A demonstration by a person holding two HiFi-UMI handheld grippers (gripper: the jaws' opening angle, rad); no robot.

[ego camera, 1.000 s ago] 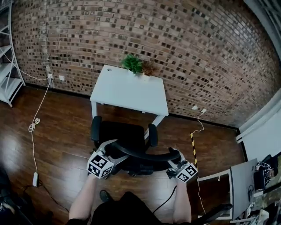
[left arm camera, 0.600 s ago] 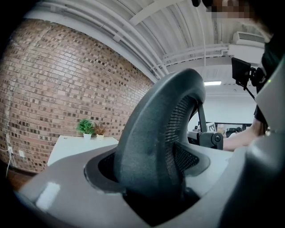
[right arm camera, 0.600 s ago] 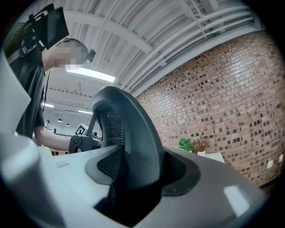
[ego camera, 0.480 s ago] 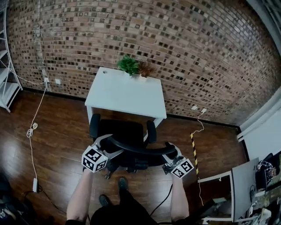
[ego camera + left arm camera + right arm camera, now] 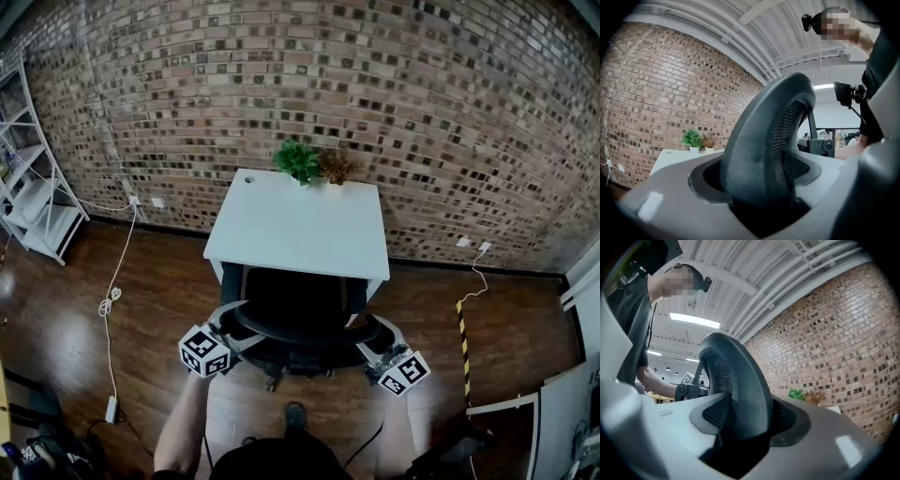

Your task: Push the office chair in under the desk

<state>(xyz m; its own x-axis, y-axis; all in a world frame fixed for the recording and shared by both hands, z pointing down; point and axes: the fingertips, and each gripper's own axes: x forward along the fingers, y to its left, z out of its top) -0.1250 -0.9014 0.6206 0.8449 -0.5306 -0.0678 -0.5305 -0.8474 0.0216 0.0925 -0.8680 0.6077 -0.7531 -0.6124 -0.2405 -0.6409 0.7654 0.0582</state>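
Note:
A black office chair stands at the white desk [image 5: 300, 230], its seat partly beneath the desktop. Its curved backrest [image 5: 302, 331] faces me. My left gripper [image 5: 234, 321] clamps the backrest's left end and my right gripper [image 5: 381, 345] clamps its right end. In the left gripper view the mesh backrest [image 5: 764, 145] fills the gap between the grey jaws of the left gripper [image 5: 757, 192]. The right gripper view shows the backrest [image 5: 740, 380] the same way, with the right gripper [image 5: 738, 434] closed around its rim.
Two small potted plants [image 5: 300, 159] sit at the desk's far edge against the brick wall [image 5: 431, 112]. A white shelf [image 5: 42, 192] stands at left. A cable [image 5: 110, 300] and power strip [image 5: 112, 409] lie on the wooden floor. Striped tape [image 5: 463, 330] is at right.
The chair has rolled forward with both grippers on its backrest. Its seat and armrests now sit partly under the desktop, and the person has stepped closer to the desk.

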